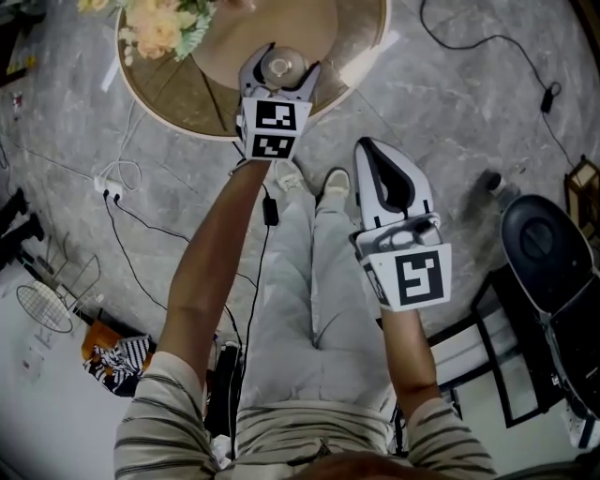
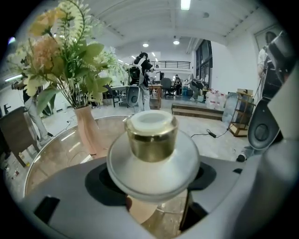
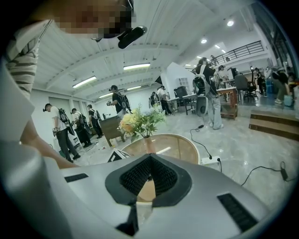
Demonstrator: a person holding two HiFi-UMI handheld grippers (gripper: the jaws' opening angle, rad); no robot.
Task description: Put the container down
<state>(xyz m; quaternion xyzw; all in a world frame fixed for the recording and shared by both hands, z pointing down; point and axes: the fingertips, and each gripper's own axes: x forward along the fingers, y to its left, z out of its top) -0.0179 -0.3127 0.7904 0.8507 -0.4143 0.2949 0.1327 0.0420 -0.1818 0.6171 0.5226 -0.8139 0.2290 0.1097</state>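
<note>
The container (image 1: 282, 67) is a small pale glass pot with a gold collar and a white cap (image 2: 151, 135). My left gripper (image 1: 284, 69) is shut on it, one jaw on each side of its wide body. It is held upright over the near edge of the round table (image 1: 178, 94). Whether its base touches the table top is hidden. My right gripper (image 1: 387, 178) hangs lower and to the right, above the floor by the person's legs. Its ribbed pads (image 3: 161, 175) meet at the tips with nothing between them.
A vase of flowers (image 1: 157, 26) stands on the table's left, close to the container (image 2: 88, 133). Cables and a power strip (image 1: 109, 184) lie on the floor at left. A black chair (image 1: 548, 253) stands at right. Several people stand far back in the hall.
</note>
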